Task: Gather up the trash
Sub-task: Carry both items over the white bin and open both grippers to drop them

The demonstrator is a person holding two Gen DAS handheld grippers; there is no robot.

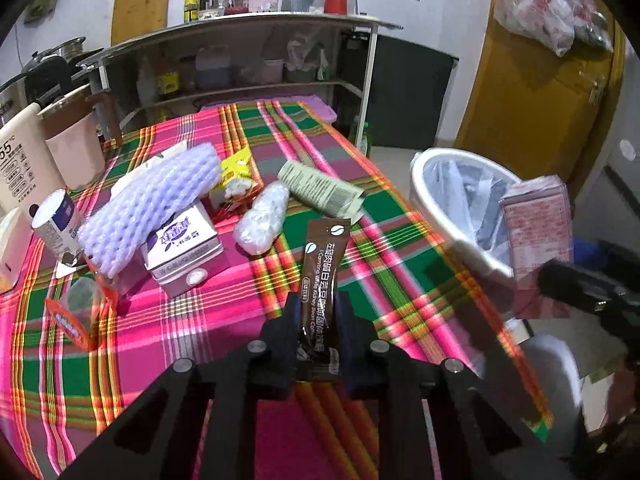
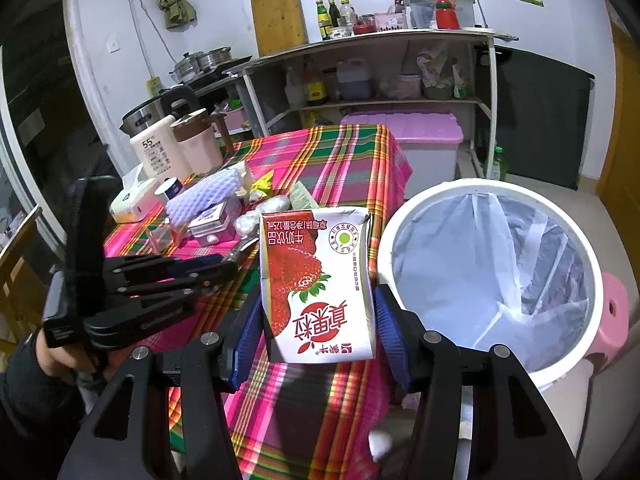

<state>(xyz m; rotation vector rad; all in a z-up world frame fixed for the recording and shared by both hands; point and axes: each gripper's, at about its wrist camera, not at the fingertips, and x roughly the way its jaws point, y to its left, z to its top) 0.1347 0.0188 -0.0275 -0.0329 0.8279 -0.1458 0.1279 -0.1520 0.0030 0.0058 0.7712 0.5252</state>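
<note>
Left wrist: your left gripper (image 1: 318, 312) pinches the coffee sachet (image 1: 320, 280) above the table (image 1: 400, 216) — thin foil could slip.

Right wrist: your right gripper (image 2: 316, 320) clamps the strawberry milk carton (image 2: 316, 284) beside the bin (image 2: 492, 276) — release early and it misses.

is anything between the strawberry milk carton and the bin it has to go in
Nothing visible. The strawberry milk carton, held in the right gripper, sits just beside the white bin, whose bag-lined mouth is open, with only clear air between them.
</note>
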